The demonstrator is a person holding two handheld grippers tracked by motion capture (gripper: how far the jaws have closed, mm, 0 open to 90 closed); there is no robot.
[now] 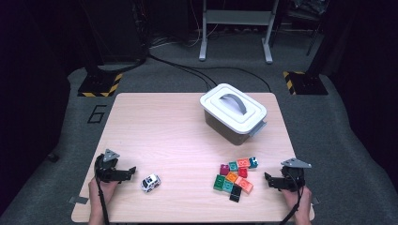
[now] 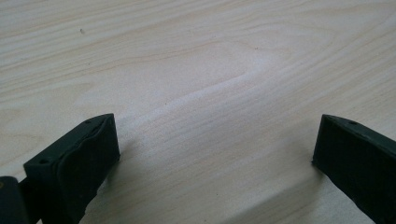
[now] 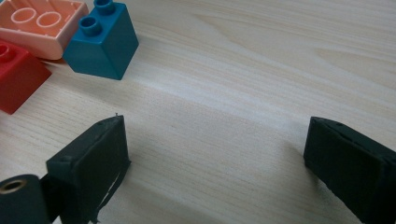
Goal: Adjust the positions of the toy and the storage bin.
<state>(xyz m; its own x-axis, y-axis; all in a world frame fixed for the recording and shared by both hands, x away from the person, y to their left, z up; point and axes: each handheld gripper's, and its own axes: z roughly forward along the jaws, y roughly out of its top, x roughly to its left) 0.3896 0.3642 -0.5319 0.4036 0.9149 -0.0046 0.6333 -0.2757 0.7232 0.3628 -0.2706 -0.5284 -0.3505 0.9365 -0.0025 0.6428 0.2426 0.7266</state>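
Both grippers resting low at near edge of table (image 1: 155, 122), nothing held. Left gripper (image 1: 132, 170) released, jaws wide over bare wood in left gripper view (image 2: 212, 154); toy car (image 1: 150, 183) just beside it toward centre, apart, not touched. Right gripper (image 1: 267, 179) released too, jaws wide, empty wood between them (image 3: 215, 149). Brick pile (image 1: 234, 176) near right gripper, close but no contact. In right gripper view: blue brick (image 3: 102, 42) ahead and left of jaws, peach brick (image 3: 39, 25) lying studs sideways behind it, red brick (image 3: 18, 74) at frame edge. White lidded box (image 1: 233, 112) at far side of table, lid on, handle flat, well apart from both grippers.

Likely step: reach for a brick or the car, nothing started yet.

Risks, judged:
- Bricks packed touching each other; wide jaws coming in low likely to shove neighbours or catch two at once.
- Blue brick at pile edge easiest target, but tilted approach may pinch a corner and pop it out.
- Car on wheels; side nudge from left jaw sends it rolling, possibly off near edge.
- Box lid on; carrying a brick over before lid removal leaves nowhere to drop.
- Trailing cables near table edge could snag on lift.
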